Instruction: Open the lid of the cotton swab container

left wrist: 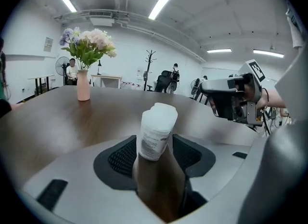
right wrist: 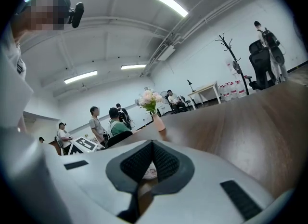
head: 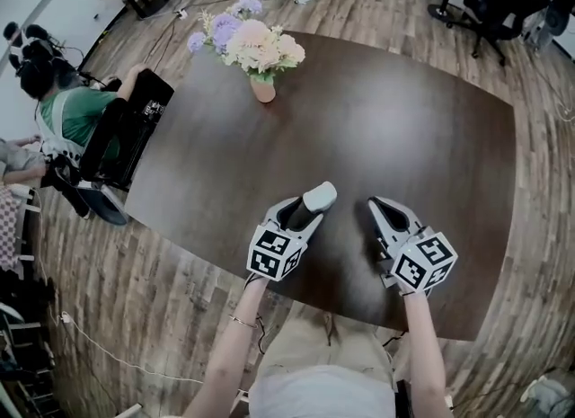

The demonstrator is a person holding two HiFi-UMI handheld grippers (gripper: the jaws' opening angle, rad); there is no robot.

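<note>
My left gripper (left wrist: 155, 159) had its jaws spread, the pads clear of the cotton swab container (left wrist: 156, 127). The container stood between them at the tips, tilted, with its long axis leaning up and to the right and the lid (left wrist: 162, 112) uppermost, apparently on. My right gripper (head: 384, 211), jaws together, sat near on its right over the table (head: 422, 120), not touching it. I judged the lid was best reached from that side, once my left clamped the body.
</note>
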